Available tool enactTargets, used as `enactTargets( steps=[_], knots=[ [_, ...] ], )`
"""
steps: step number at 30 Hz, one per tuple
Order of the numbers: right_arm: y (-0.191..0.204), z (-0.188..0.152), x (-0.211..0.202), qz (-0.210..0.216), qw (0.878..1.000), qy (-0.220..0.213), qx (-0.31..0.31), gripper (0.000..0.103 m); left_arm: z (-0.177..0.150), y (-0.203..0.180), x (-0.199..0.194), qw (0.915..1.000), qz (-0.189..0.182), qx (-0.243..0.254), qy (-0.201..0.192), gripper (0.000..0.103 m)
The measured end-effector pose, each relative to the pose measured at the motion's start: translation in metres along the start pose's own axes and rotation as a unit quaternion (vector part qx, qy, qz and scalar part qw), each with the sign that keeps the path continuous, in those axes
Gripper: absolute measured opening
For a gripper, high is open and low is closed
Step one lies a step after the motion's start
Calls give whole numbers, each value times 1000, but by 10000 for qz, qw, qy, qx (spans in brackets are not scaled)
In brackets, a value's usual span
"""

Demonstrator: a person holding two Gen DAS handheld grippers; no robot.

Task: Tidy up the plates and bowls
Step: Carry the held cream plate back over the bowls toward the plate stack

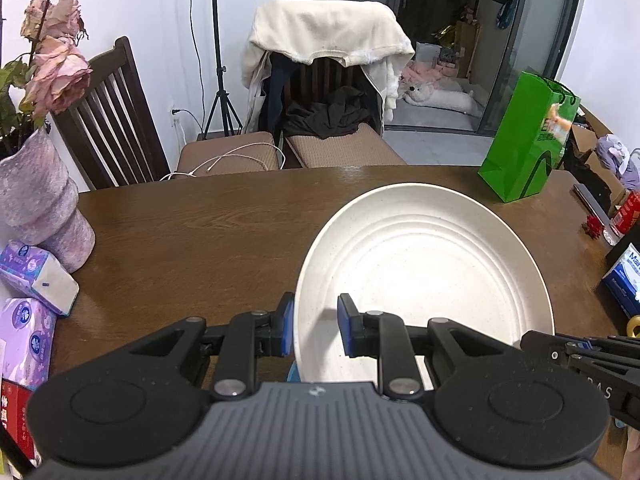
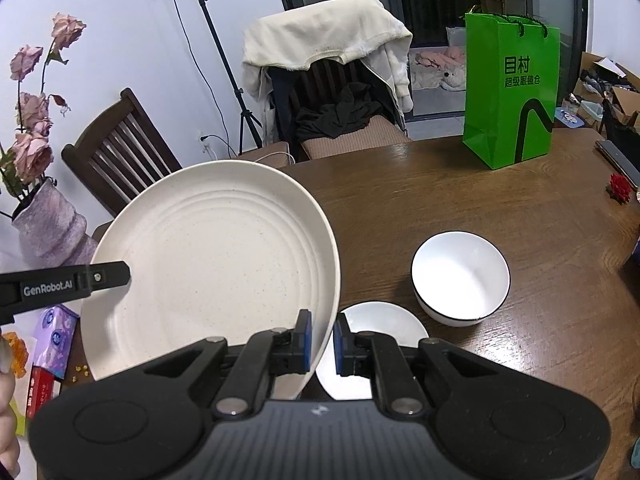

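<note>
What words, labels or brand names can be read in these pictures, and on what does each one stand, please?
"目村" on the green paper bag.
"超级眼镜仓", the smaller line below it on the same bag.
"GenRobot.AI" on the arm of the left gripper seen from the right wrist.
"Mar…", cut off, on the blue box.
Print on the purple tissue packs and the red box: too small or blurred to read.

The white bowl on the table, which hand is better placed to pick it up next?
Right, probably. The bowl lies just ahead of the right gripper and doesn't show from the left gripper. Both grip the big plate, which must be set down first.
</note>
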State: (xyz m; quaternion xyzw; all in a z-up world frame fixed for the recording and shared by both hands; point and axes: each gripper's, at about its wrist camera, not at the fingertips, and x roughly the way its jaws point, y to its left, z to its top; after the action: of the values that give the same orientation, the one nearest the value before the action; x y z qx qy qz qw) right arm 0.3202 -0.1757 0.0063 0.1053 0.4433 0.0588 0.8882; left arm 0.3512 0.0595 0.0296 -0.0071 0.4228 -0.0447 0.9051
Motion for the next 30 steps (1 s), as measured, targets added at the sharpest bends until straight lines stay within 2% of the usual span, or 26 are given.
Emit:
enactTargets(
  steps=[21,30],
  knots=[
    [11,-27,-18,33,10000,-23,16,11,-33,14,-31,10000,-91,2,-34,23],
    [14,-51,-24,25,10000,9,0,11,-50,17,-39,9999,-148,9,-51,23]
  ],
)
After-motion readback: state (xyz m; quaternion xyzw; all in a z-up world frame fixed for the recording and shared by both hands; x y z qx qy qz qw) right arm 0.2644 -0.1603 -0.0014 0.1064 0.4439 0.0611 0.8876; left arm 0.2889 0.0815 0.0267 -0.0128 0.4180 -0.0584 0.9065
